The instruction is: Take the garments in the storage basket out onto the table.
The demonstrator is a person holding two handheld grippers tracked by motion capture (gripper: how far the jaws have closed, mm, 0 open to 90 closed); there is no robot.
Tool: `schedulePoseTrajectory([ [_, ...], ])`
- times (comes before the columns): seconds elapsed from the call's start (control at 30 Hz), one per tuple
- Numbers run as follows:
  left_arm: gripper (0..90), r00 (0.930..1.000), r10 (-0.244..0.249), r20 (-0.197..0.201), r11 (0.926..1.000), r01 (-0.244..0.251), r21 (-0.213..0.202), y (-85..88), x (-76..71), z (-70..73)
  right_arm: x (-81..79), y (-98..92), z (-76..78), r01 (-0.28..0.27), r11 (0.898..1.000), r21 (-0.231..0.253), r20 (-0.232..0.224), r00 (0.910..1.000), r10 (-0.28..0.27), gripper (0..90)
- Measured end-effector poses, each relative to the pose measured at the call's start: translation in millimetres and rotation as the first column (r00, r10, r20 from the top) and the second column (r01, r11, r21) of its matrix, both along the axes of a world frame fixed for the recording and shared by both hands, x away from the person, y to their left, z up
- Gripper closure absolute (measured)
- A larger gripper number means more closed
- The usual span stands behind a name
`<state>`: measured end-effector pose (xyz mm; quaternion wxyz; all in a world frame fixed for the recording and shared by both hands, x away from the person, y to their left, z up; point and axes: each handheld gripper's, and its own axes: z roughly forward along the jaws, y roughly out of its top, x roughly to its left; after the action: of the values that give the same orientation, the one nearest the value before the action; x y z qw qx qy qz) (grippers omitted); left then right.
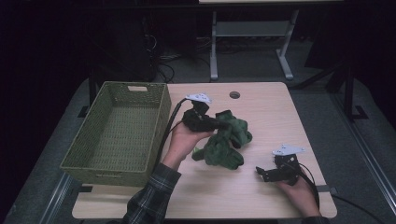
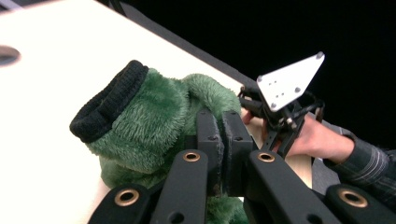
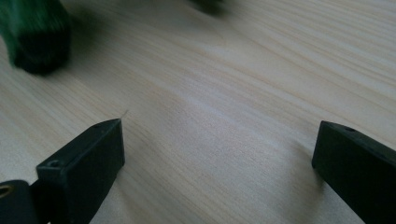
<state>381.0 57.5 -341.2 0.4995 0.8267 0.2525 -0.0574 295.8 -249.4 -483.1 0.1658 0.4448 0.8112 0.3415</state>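
Left gripper (image 1: 219, 124): we see its jaws pressed together on a fold of the green fuzzy garment (image 1: 227, 140), pinching the plush fabric between the pads. In the left gripper view the garment (image 2: 154, 121) bunches directly ahead of and beneath the jaws, with its black ribbed cuff (image 2: 105, 103) up and to the left of them. From above, the garment hangs from this gripper and its lower part lies on the table (image 1: 266, 112) just below it.

Right gripper (image 1: 261, 173): we note the jaws spread wide, with bare table (image 3: 219, 121) between them and nothing held. It rests low at the table, well apart from the garment, which sits beyond it toward the left gripper; a blurred green and black edge (image 3: 35, 39) shows far ahead of its left jaw.

Woven basket (image 1: 116, 133) stands on the far side of the left gripper from the garment, beside the person's left hand (image 1: 184, 140).
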Motion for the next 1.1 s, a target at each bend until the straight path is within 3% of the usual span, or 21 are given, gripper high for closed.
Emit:
schedulePoseTrajectory([
  [0.23, 87.7, 0.9983, -0.013, -0.057, 0.9997, 0.014, 0.022, -15.7, 2.4, -31.5, -0.1, 0.0, 0.1, -0.002, 1.000, -0.002, -0.001, 1.0000, 0.002, 2.1],
  [0.57, 87.3, 0.9955, 0.004, -0.094, 0.9960, 0.005, 0.089, -27.1, 13.8, -72.7, -0.4, -0.1, 0.1, -0.006, 1.000, -0.005, 0.000, 1.0000, 0.006, 2.1],
  [0.8, 85.8, 0.9964, 0.011, -0.084, 0.9829, 0.004, 0.184, -33.1, 20.7, -98.4, -0.1, 0.3, 0.1, -0.007, 1.000, -0.002, -0.001, 1.0000, 0.007, 2.1],
  [0.87, 84.8, 0.9963, 0.013, -0.085, 0.9813, 0.004, 0.193, -34.6, 21.2, -104.0, -0.1, 0.3, 0.1, -0.007, 1.000, -0.002, -0.001, 1.0000, 0.007, 2.1],
  [0.97, 77.6, 0.9972, 0.016, -0.073, 0.9814, -0.001, 0.192, -33.6, 21.4, -104.3, -0.1, 0.4, 0.0, -0.007, 1.000, -0.001, 0.000, 1.0000, 0.007, 2.1],
  [1.1, 54.1, 0.9986, 0.024, -0.048, 0.9827, -0.015, 0.185, -30.3, 16.3, -90.0, 0.0, 0.3, 0.0, -0.007, 1.000, -0.002, 0.000, 1.0000, 0.007, 2.1],
])
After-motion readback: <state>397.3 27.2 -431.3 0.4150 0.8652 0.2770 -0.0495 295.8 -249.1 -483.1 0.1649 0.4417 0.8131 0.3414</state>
